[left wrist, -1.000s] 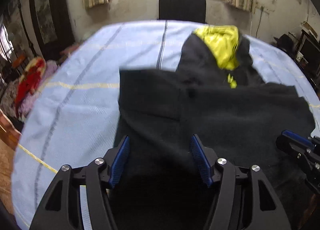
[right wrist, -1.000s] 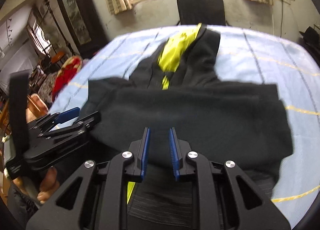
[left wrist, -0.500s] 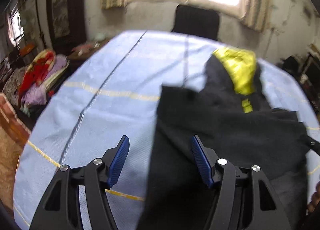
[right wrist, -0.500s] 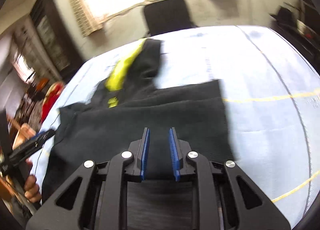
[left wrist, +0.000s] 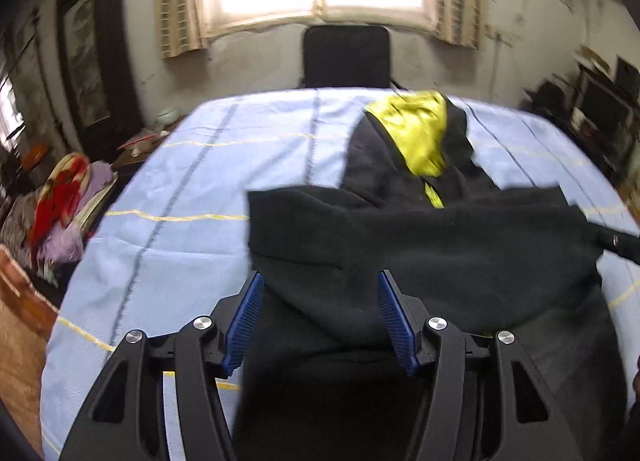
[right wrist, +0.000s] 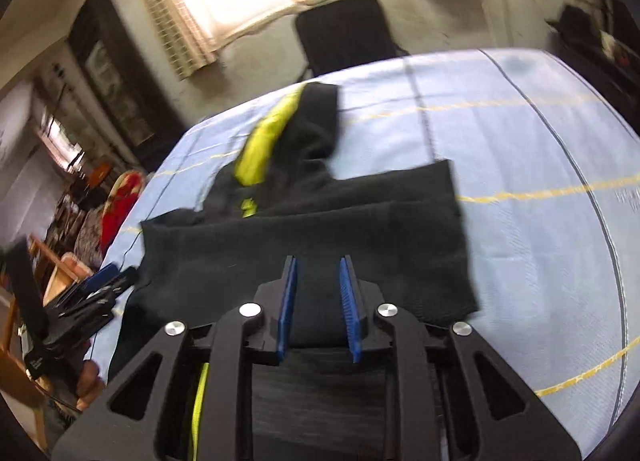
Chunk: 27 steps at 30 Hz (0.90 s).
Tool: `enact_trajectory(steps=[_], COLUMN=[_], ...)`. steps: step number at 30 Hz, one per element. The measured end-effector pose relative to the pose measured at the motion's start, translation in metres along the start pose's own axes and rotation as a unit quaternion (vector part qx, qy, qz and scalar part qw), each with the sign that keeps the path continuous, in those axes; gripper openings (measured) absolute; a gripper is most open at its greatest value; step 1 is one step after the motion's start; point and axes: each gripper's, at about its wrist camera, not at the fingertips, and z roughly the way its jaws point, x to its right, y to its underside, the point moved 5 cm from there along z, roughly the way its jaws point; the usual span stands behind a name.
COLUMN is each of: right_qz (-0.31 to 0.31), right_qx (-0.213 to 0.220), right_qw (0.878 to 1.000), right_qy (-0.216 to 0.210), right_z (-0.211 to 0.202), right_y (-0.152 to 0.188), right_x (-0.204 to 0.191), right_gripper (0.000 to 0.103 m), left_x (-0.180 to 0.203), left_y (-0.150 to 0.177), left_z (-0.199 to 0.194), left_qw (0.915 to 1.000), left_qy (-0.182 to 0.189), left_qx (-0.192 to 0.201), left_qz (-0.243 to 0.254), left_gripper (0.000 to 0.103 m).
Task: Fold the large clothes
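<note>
A black jacket (left wrist: 460, 245) with a yellow-lined hood (left wrist: 416, 133) lies across the light blue tablecloth (left wrist: 180, 221), its lower part doubled over the body. My left gripper (left wrist: 319, 277) hovers over the jacket's near left part. Its jaws are closing, and the pads stand apart from the cloth. In the right wrist view the jacket (right wrist: 360, 221) fills the middle and the hood (right wrist: 262, 145) lies at the far left. My right gripper (right wrist: 317, 261) is over the near hem. Its jaws are opening, with black cloth showing in the gap. The left gripper (right wrist: 96, 289) and a hand (right wrist: 86, 381) show at the left edge.
A black chair (left wrist: 346, 57) stands behind the table under a bright window. A heap of red and purple fabric (left wrist: 60, 201) lies off the table's left side. Dark clutter (left wrist: 600, 109) lines the right wall. Bare tablecloth (right wrist: 540, 161) stretches right of the jacket.
The left gripper swung left off the jacket and back over its left part, its pads drawing closer. The right gripper moved toward the jacket's right side and its pads parted.
</note>
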Motion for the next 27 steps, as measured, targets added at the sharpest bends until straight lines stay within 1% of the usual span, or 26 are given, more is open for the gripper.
enact_trajectory(steps=[1, 2, 3, 5, 8, 10, 11, 13, 16, 21, 22, 24, 26, 27], right_qz=[-0.007, -0.009, -0.009, 0.000, 0.013, 0.018, 0.016, 0.013, 0.010, -0.012, -0.018, -0.025, -0.025, -0.024], right_qx=[-0.010, -0.017, -0.026, -0.055, -0.053, -0.041, -0.036, -0.022, -0.009, 0.007, 0.013, 0.023, 0.033, 0.037], right_qw=[1.000, 1.000, 1.000, 0.998, 0.999, 0.999, 0.999, 1.000, 1.000, 1.000, 1.000, 0.999, 0.999, 0.999], right_qy=[-0.003, 0.000, 0.006, 0.014, 0.000, -0.001, 0.002, 0.001, -0.004, 0.007, 0.010, 0.016, 0.024, 0.027], right_z=[0.007, 0.011, 0.017, 0.031, 0.032, 0.028, 0.025, 0.017, 0.003, -0.027, -0.033, -0.045, -0.053, -0.056], right_y=[0.004, 0.006, 0.010, 0.021, 0.021, 0.017, 0.016, 0.009, -0.002, -0.024, -0.030, -0.042, -0.055, -0.062], right_x=[-0.005, -0.005, -0.003, 0.004, 0.008, 0.008, 0.007, 0.003, -0.004, -0.021, -0.026, -0.032, -0.034, -0.036], right_gripper=[0.030, 0.031, 0.031, 0.031, 0.031, 0.031, 0.033, 0.033, 0.033, 0.033, 0.034, 0.042, 0.055, 0.056], left_x=[0.004, 0.006, 0.008, 0.011, 0.012, 0.012, 0.012, 0.013, 0.019, 0.030, 0.032, 0.033, 0.033, 0.033], left_y=[0.004, 0.009, 0.013, 0.012, 0.011, 0.009, 0.007, 0.002, -0.005, -0.010, -0.012, -0.016, -0.018, -0.019], left_z=[0.007, 0.018, 0.025, 0.027, 0.023, 0.016, 0.009, -0.004, -0.029, -0.064, -0.069, -0.077, -0.085, -0.088], left_qw=[0.9999, 0.9992, 0.9987, 0.9983, 0.9984, 0.9990, 0.9994, 0.9995, 0.9984, 0.9956, 0.9951, 0.9940, 0.9929, 0.9924], left_qy=[-0.006, -0.019, -0.025, -0.034, -0.037, -0.030, -0.023, -0.015, -0.007, 0.006, 0.007, 0.011, 0.012, 0.010], left_qx=[-0.011, -0.029, -0.038, -0.034, -0.024, -0.014, -0.003, 0.017, 0.050, 0.088, 0.094, 0.105, 0.114, 0.119], left_qz=[0.008, 0.018, 0.024, 0.033, 0.034, 0.029, 0.024, 0.020, 0.025, 0.031, 0.031, 0.030, 0.029, 0.029], left_gripper=[0.059, 0.060, 0.061, 0.062, 0.060, 0.060, 0.060, 0.060, 0.060, 0.060, 0.060, 0.060, 0.060, 0.061])
